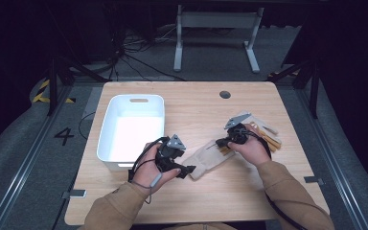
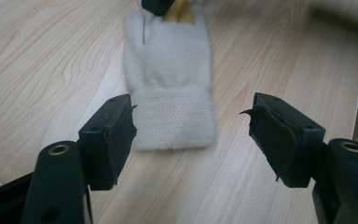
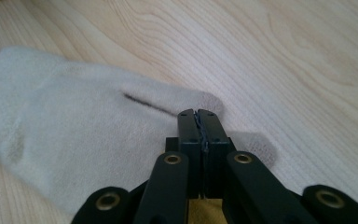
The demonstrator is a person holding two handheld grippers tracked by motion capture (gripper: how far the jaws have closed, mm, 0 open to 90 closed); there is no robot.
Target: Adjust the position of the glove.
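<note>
A pale wooden table is standing on grey carpet; a white metal frame is resting behind.

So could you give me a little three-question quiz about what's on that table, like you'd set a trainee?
1. True or false: the left gripper has its jaws spread apart.
2. What lies between the two grippers?
3. The white bin sits: A) at the table's left, B) at its right, C) on the floor.

Key:
1. True.
2. A cream glove, its cuff toward the left gripper; the shut right gripper is over its fingers.
3. A.
</note>
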